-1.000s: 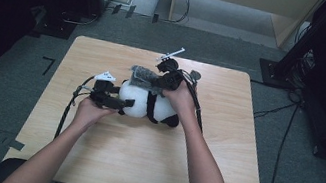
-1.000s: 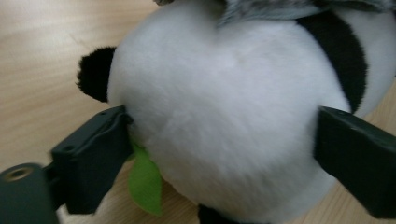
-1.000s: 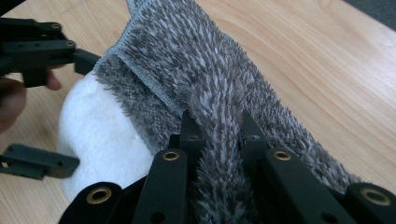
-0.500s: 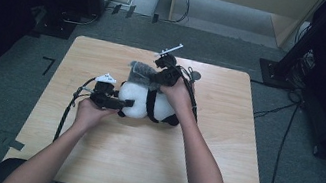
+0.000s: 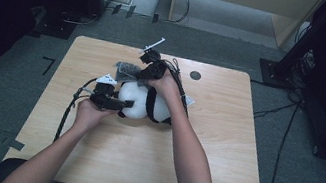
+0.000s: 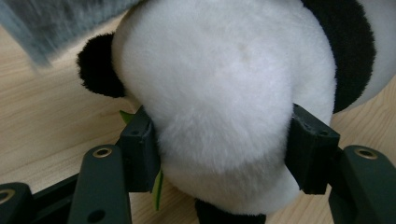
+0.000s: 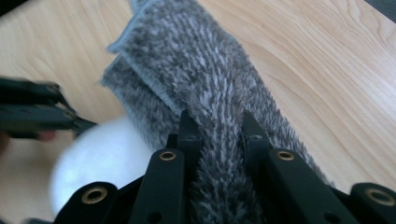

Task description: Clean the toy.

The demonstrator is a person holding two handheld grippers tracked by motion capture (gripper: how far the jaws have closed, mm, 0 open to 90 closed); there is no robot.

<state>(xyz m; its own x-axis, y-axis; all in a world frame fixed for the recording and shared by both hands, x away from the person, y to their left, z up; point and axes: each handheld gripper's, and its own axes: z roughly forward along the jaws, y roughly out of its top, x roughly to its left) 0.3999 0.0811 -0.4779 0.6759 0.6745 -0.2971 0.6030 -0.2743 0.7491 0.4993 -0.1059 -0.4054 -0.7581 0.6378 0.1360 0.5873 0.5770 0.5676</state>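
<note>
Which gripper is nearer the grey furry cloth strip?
Right. The right gripper is clamped on the grey furry cloth strip; the left gripper squeezes the black-and-white plush panda just beside it.

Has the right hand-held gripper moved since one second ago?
Yes. The right hand-held gripper, pinching the grey furry cloth, moved toward the table's far edge.

No lettering, label, brand mark, number or sign is legible for you in any of the views.
</note>
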